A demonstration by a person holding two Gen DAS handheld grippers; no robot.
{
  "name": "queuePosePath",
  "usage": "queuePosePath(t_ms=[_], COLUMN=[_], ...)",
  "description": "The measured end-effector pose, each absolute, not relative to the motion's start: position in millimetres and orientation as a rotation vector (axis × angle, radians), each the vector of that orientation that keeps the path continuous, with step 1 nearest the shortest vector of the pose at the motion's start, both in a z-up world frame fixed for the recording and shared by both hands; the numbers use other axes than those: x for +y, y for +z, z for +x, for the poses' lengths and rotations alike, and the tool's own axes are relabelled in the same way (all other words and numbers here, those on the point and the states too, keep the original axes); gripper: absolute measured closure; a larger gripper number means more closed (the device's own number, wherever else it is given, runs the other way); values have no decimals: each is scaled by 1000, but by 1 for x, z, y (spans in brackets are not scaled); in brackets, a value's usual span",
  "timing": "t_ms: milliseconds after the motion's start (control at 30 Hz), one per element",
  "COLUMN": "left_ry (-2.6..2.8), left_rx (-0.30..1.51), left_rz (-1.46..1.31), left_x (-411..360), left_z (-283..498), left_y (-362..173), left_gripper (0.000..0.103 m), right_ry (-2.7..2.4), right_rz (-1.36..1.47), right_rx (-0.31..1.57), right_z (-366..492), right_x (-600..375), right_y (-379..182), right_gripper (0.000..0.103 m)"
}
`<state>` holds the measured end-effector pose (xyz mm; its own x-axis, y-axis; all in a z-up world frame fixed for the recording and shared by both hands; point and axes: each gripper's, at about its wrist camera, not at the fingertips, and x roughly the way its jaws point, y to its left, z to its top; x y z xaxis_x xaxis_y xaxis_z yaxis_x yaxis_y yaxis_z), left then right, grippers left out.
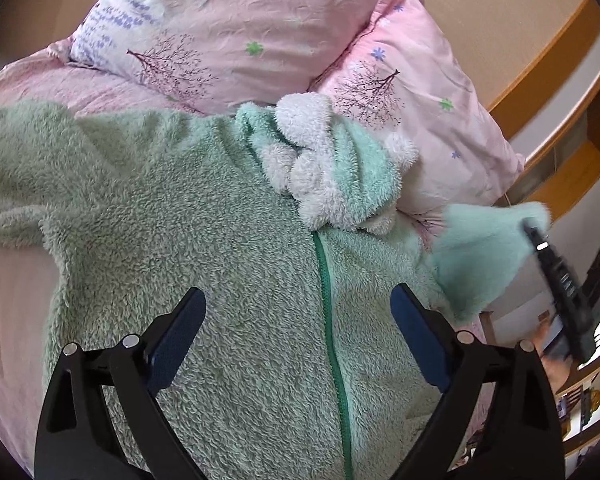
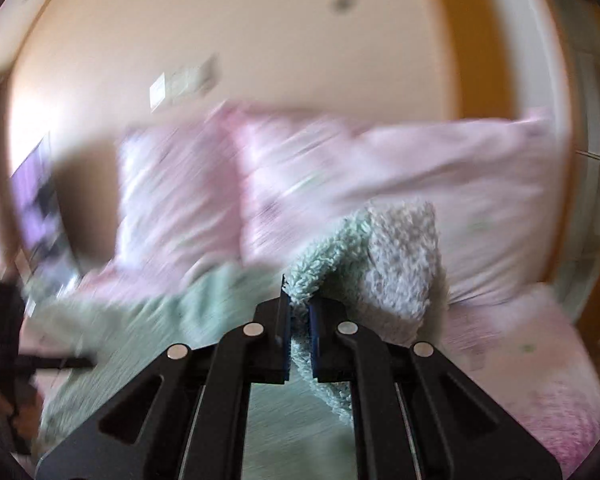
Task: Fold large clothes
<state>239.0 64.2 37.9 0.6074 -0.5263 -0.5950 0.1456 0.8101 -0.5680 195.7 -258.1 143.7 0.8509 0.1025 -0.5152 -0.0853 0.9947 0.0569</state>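
A mint-green fleece garment [image 1: 204, 216] with a green zipper [image 1: 332, 320] and a white fluffy hood [image 1: 312, 160] lies spread on the pink bed. My left gripper [image 1: 298, 304] is open and empty, hovering just above the garment's chest, its jaws either side of the zipper. My right gripper [image 2: 299, 308] is shut on a sleeve of the garment [image 2: 332, 260], holding it lifted above the bed; its white cuff [image 2: 404, 264] hangs to the right. In the left wrist view the right gripper [image 1: 556, 280] shows at the right edge with the lifted sleeve [image 1: 480, 248].
Two pink patterned pillows [image 1: 236, 28] [image 1: 424, 108] lean at the head of the bed behind the hood. The pink sheet [image 1: 8, 300] shows at the left. A wooden frame and shelves [image 1: 572, 152] stand at the right. The right wrist view is motion-blurred.
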Motion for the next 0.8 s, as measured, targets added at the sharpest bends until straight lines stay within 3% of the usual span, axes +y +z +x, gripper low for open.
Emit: queuePosePath(t_ms=[267,367,400,433,500,800], left_ry=[-392,-402,-407,-412,-425,-541], left_rx=[839,852,861,873,899,980], left_rz=[-517,-540,-552,-567,-589,-617], left_x=[75,75,75,75,74,40], left_z=[238,242,244,246,250,268], left_y=[35,32,30,27,23,19], left_gripper=[9,9,9,10,15,16], right_ry=[185,252,284,308,359,511], right_rz=[6,-68,-102,-125,-160,45], right_rx=[762,848,886,904,920,876], right_z=[216,224,223,221,211,183], right_x=[-194,-171,-159,-151,-140,-181], right_y=[80,64,54,47,39,65], right_gripper=[95,73,52,39,36,37])
